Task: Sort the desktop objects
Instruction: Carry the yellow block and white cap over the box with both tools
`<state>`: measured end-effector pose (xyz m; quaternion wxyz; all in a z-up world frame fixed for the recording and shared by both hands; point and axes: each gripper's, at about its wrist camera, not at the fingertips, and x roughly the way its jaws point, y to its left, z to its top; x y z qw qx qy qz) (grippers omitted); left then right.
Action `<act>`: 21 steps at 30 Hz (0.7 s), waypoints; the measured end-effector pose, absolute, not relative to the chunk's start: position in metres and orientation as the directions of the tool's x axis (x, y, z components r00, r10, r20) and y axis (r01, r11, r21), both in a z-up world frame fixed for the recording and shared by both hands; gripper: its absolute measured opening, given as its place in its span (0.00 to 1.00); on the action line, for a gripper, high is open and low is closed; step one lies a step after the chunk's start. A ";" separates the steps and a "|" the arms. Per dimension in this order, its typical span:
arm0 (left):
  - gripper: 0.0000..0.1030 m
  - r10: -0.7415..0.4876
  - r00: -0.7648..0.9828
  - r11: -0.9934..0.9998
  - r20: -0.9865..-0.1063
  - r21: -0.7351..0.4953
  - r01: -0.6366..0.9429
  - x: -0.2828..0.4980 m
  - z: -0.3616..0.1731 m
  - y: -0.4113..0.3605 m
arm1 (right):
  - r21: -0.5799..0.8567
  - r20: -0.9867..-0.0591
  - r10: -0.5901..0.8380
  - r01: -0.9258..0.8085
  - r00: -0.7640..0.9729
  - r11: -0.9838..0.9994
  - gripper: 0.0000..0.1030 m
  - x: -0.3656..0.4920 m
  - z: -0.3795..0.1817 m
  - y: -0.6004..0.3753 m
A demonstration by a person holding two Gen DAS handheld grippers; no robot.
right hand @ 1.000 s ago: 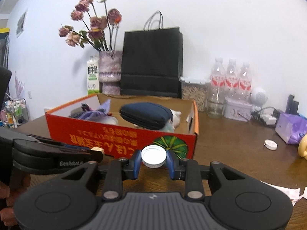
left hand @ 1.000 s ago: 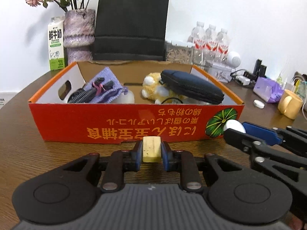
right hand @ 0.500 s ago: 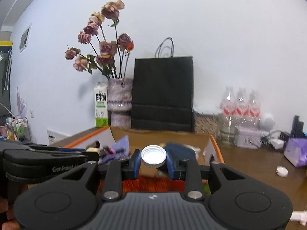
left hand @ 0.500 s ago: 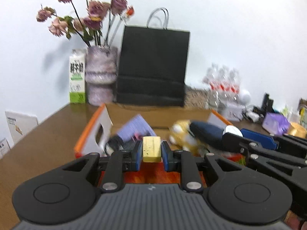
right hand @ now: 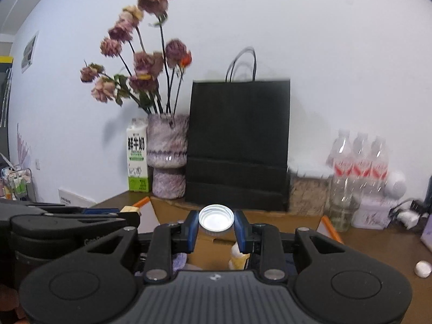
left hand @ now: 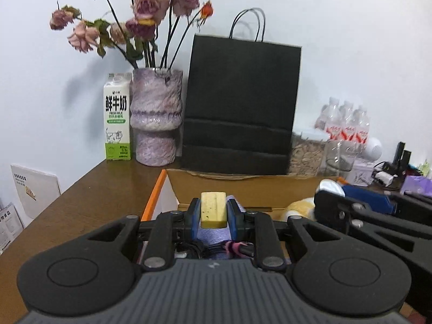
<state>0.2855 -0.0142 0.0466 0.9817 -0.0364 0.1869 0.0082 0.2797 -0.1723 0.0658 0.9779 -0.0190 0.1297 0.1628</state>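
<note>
1. The left gripper [left hand: 213,213] is closed narrow on a yellow block [left hand: 213,210] — probably an eraser, so light and slightly rubbery, giving the blue pads good friction. It is pinched across its flat sides, the sound place to hold it.
2. The right gripper [right hand: 216,222] clamps a white cap [right hand: 216,218] across its rim. The cap looks light, stiff and smooth — a round edge could slip or pop out if the squeeze shifts off its widest line.
3. Both items hang over the open box [left hand: 189,186], above a purple cloth [left hand: 213,233] and a plush toy [left hand: 297,208].
4. Neither is fragile; a short drop into the box should do no harm.
</note>
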 end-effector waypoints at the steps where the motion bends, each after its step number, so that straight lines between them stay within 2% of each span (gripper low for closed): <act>1: 0.21 0.001 0.925 0.998 -0.379 -0.064 -0.027 0.290 0.043 -0.014 | 0.018 -0.279 0.322 -0.330 0.905 0.944 0.26 0.285 0.062 -0.173; 6: 0.21 -0.006 0.911 0.999 -0.413 -0.046 -0.015 0.302 0.031 -0.013 | 0.018 -0.361 0.322 -0.339 0.875 0.941 0.26 0.305 0.037 -0.174; 21: 0.21 0.004 0.903 1.000 -0.430 -0.015 -0.011 0.304 0.024 -0.018 | 0.003 -0.354 0.317 -0.338 0.880 0.941 0.27 0.308 0.035 -0.177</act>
